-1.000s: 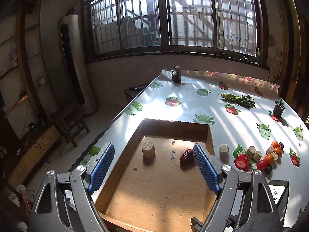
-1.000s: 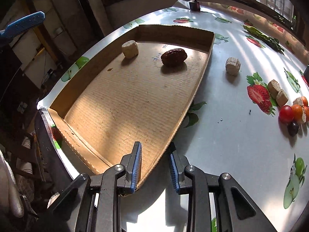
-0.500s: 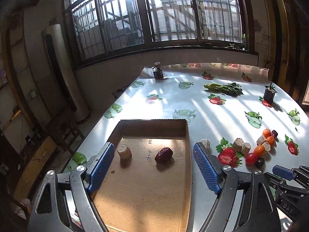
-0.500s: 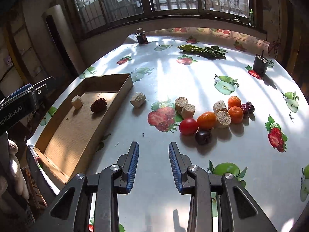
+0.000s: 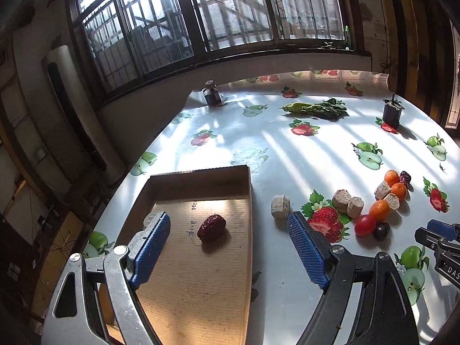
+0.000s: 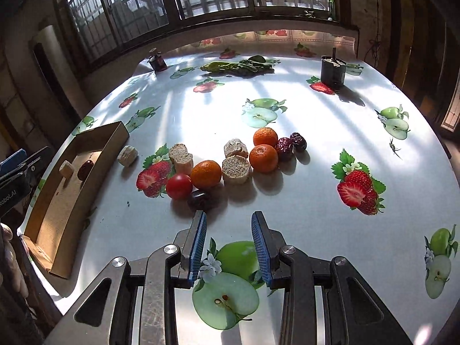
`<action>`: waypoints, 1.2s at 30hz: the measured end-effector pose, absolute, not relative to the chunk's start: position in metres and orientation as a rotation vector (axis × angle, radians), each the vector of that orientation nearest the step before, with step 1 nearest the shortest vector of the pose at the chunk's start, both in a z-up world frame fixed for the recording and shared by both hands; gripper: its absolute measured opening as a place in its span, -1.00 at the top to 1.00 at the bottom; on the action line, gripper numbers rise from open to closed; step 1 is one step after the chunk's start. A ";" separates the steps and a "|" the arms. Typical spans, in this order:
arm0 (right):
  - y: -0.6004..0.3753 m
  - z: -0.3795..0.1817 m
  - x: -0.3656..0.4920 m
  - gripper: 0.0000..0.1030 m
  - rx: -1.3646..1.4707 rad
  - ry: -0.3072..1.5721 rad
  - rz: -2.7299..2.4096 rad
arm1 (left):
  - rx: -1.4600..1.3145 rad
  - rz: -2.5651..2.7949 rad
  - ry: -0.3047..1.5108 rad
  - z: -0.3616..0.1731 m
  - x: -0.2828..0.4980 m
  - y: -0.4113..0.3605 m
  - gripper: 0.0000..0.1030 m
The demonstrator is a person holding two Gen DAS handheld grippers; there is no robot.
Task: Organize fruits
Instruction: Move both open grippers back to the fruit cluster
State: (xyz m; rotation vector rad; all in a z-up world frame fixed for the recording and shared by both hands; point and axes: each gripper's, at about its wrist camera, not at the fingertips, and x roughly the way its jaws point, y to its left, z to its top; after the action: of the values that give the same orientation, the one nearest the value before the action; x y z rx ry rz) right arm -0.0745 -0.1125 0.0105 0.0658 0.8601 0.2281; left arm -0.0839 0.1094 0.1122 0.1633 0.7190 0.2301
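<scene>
A shallow cardboard tray (image 5: 201, 169) sits at the table's left edge with a dark red date (image 5: 211, 227) and a pale chunk (image 5: 149, 218) in it. My left gripper (image 5: 227, 224) hovers above the tray, open wide and empty. A pile lies mid-table: a cherry tomato (image 6: 178, 186), oranges (image 6: 206, 174), dates (image 6: 284, 146), a dark fruit (image 6: 199, 199) and pale chunks (image 6: 235, 169). My right gripper (image 6: 229, 215) hangs just in front of the pile, narrowly open with nothing between its fingers.
One pale chunk (image 6: 128, 155) lies alone beside the tray (image 6: 72, 201). Leafy greens (image 6: 238, 67), a small black pot (image 6: 333, 70) and a dark jar (image 6: 157, 62) stand at the far side. The tablecloth carries printed fruit. The table drops off left of the tray.
My right gripper has swung from the tray's near corner rightward to the fruit pile, its jaws slightly wider. The left gripper has drifted right and rolled, still over the tray.
</scene>
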 end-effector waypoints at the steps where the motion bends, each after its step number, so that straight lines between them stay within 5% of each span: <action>1: -0.115 0.009 -0.073 0.32 0.066 0.863 0.226 | 0.163 0.225 0.726 0.110 -0.082 0.109 -0.62; 17: -0.175 0.005 -0.037 0.17 0.099 0.872 0.147 | -0.065 -0.179 0.948 0.045 -0.026 0.077 -0.61; 21: -0.208 0.013 -0.020 0.17 0.184 0.823 0.071 | -0.063 -0.269 0.970 0.033 -0.015 0.058 -0.22; 30: -0.243 0.010 -0.012 0.17 0.350 0.952 0.067 | -0.126 -0.377 0.967 0.023 -0.005 0.056 -0.17; 36: -0.203 0.032 -0.013 0.17 0.371 0.975 0.206 | -0.128 -0.418 0.955 0.025 -0.008 0.053 0.12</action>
State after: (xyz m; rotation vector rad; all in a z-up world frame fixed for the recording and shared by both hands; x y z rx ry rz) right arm -0.0128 -0.2027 0.0321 0.3713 0.9747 0.2059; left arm -0.0079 0.0530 0.0252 -0.1276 0.9552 -0.4176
